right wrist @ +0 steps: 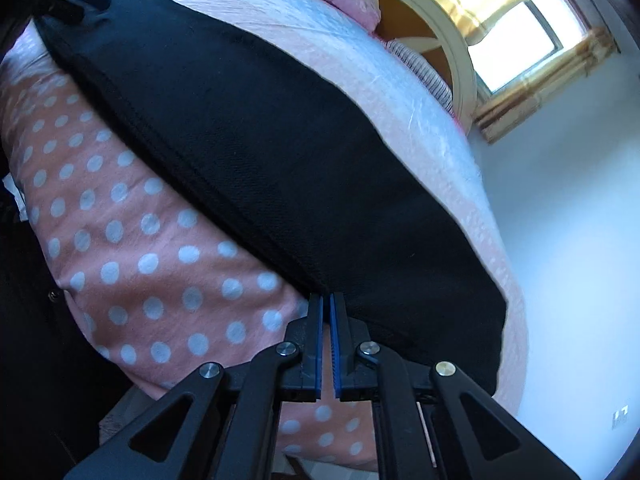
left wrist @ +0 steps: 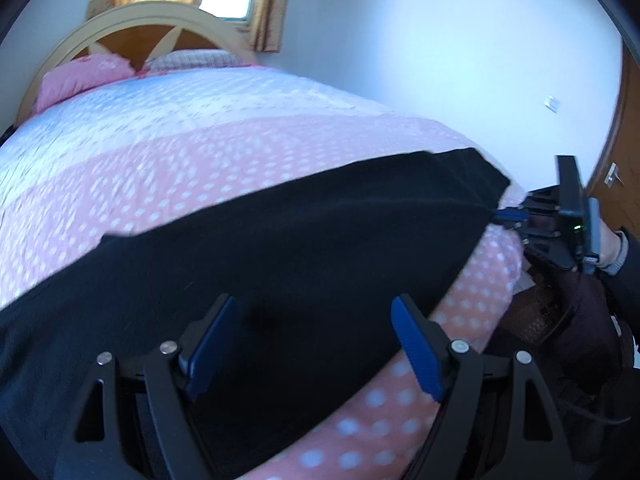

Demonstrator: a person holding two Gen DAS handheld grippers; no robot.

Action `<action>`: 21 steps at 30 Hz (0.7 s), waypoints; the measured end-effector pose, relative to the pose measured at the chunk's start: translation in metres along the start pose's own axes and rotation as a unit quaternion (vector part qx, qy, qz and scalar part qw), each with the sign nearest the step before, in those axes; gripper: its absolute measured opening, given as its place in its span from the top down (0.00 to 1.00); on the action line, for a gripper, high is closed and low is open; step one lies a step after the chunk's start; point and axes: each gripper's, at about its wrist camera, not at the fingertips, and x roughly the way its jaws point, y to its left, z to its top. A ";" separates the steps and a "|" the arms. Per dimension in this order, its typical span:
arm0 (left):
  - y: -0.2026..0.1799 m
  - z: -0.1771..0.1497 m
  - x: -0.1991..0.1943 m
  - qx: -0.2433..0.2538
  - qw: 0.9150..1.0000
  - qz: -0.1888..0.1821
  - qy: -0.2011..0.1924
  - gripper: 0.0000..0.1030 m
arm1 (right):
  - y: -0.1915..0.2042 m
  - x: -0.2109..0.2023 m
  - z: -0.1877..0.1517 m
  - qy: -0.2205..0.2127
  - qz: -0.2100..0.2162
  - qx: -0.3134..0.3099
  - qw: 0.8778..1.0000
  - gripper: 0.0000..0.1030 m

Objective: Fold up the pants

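The black pants [right wrist: 248,152] lie stretched along the bed's [left wrist: 168,160] near edge, soft, limp knit best taken at hems and corners: the right hand-held gripper [right wrist: 326,308] is clenched on one end, the left hand-held gripper [left wrist: 312,320] spread empty above them.

Both wrist views close over bed [left wrist: 200,152] edge — facing headboard [right wrist: 440,20], sharing black pants [left wrist: 280,240]
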 end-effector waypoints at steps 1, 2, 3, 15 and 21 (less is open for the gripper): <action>-0.005 0.005 0.002 0.007 1.000 -0.004 -0.003 0.20 | -0.002 -0.001 0.000 0.001 0.004 0.002 1.000 0.92; -0.010 0.009 0.003 0.013 1.000 -0.008 -0.005 0.20 | -0.008 -0.002 0.000 0.008 0.016 0.011 1.000 0.89; -0.016 0.014 0.007 0.021 1.000 -0.013 -0.005 0.20 | -0.016 -0.004 -0.002 0.009 0.022 0.024 0.999 0.78; -0.009 0.005 0.035 -0.002 0.999 -0.002 0.033 0.20 | -0.220 0.026 -0.105 0.058 0.054 0.493 0.866 0.64; -0.009 0.002 0.033 -0.002 1.000 -0.002 0.027 0.20 | -0.217 0.069 -0.133 0.086 0.097 0.555 0.821 0.79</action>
